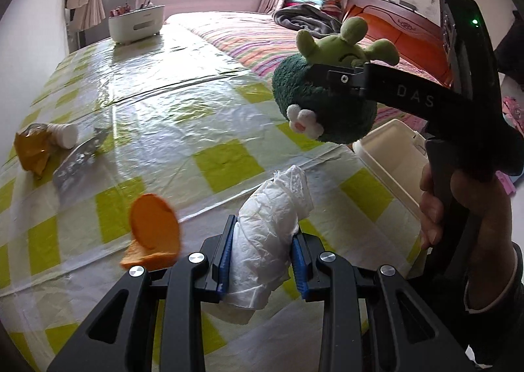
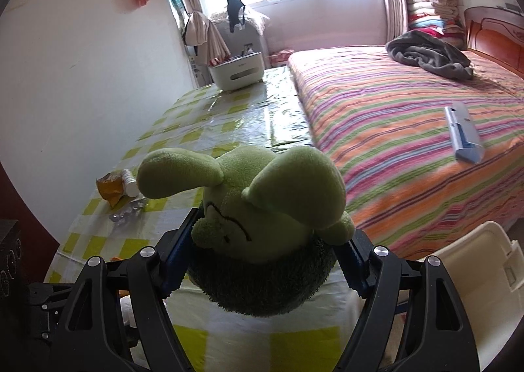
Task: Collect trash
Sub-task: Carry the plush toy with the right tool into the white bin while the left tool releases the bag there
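My left gripper point(image 1: 262, 260) is shut on a crumpled white tissue wad point(image 1: 268, 228), held above the checked tablecloth point(image 1: 163, 129). My right gripper point(image 2: 262, 260) is shut on a green plush toy point(image 2: 258, 208); in the left wrist view the same plush toy point(image 1: 324, 100) hangs in the right gripper point(image 1: 340, 77) at upper right, held up by a hand point(image 1: 458, 195). An orange peel point(image 1: 154, 234) lies just left of the left gripper. At the table's left edge lie a yellow wrapper point(image 1: 31, 149), a white bottle point(image 1: 64, 134) and an empty pill blister point(image 1: 78, 156).
A cream bin point(image 1: 393, 159) with its lid stands beside the table at the right, also the cream bin point(image 2: 475, 267). A white organiser box point(image 1: 136, 25) sits at the table's far end. A striped bed point(image 2: 409, 116) with a grey blanket point(image 2: 429, 54) runs along the right.
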Tool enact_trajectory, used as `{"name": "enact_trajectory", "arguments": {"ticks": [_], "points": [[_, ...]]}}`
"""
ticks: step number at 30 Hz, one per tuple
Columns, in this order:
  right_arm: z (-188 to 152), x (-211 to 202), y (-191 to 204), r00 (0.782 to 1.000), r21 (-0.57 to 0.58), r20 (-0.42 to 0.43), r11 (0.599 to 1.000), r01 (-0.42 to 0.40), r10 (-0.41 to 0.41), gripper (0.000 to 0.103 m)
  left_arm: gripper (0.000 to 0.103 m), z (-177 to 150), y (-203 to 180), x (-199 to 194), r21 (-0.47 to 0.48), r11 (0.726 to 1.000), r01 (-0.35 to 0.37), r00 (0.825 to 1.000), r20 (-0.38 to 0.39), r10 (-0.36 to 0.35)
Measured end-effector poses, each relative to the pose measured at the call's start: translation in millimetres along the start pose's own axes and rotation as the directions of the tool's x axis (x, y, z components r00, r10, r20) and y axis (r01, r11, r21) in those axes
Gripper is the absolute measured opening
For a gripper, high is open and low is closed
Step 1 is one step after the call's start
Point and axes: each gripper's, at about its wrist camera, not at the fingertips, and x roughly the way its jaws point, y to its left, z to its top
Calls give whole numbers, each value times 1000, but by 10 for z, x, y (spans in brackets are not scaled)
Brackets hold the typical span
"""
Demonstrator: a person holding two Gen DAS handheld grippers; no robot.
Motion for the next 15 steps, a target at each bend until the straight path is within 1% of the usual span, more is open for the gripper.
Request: {"name": "enact_trajectory", "arguments": {"ticks": [4, 10, 15], "points": [[-2, -118, -182, 999, 15, 18, 1000, 26, -26, 75, 30, 34, -142, 32, 14, 1000, 19, 1000, 1, -19], [-34, -286, -444, 997, 44, 37, 997, 64, -66, 75, 30, 113, -429, 76, 65, 996, 59, 998, 8, -60], [-86, -400, -641, 994, 59, 41, 994, 96, -99, 75, 30, 150, -657, 147, 100, 991, 85, 996, -4, -85]]}}
